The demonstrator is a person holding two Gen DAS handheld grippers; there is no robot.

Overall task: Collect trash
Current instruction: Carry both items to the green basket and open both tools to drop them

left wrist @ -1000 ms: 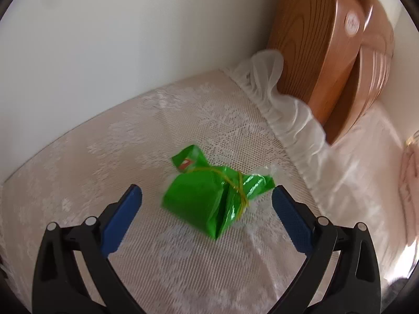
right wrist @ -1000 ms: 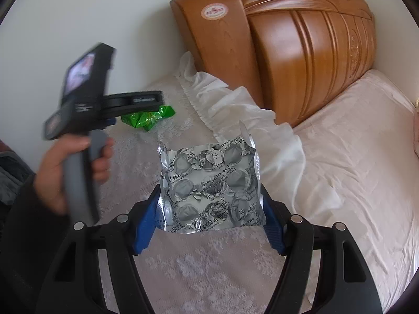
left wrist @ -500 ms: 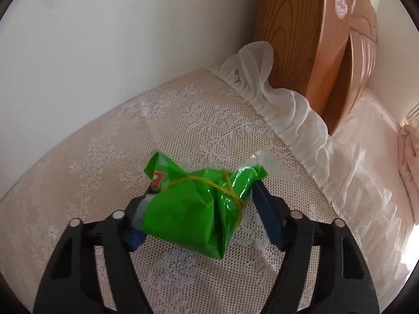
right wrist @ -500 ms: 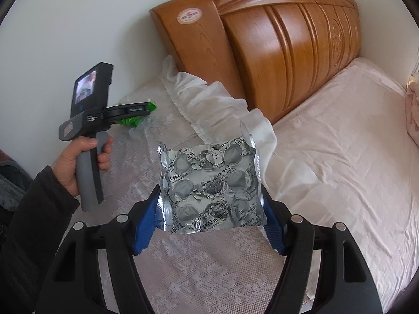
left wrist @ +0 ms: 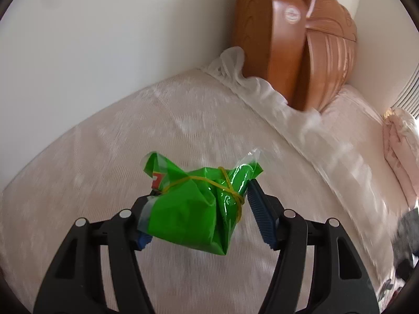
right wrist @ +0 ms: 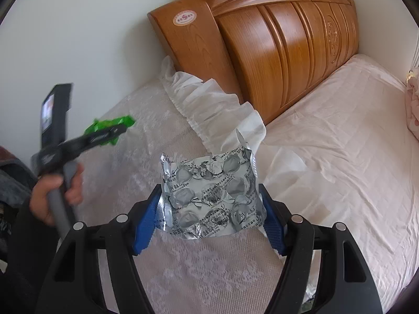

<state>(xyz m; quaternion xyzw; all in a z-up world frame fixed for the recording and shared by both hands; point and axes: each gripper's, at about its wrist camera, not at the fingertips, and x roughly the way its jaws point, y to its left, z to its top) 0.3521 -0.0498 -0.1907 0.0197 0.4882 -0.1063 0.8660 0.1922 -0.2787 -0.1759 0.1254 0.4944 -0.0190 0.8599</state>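
In the left wrist view a crumpled green wrapper (left wrist: 193,209), tied with a yellow rubber band, hangs above the lace cover. My left gripper (left wrist: 199,196) holds it: the jaws are still closing and both blue pads press its sides. The right wrist view shows the same green wrapper (right wrist: 110,125) in the left gripper (right wrist: 116,130) at the far left, carried by a person's hand (right wrist: 52,193). A silver foil blister pack (right wrist: 209,196) stands upright between the blue pads of my right gripper (right wrist: 209,191), which is shut on it.
A lace-covered surface (left wrist: 104,144) with a white frilled edge (right wrist: 209,99) lies below both grippers. A carved wooden headboard (right wrist: 275,39) stands behind it against the white wall. A bed with a pale pink sheet (right wrist: 340,144) extends right, with pink bedding (left wrist: 400,141) at its edge.
The left gripper's wide-open jaws closed onto the green wrapper and lifted it off the lace cover. The right gripper drifted a little, still gripping the blister pack.
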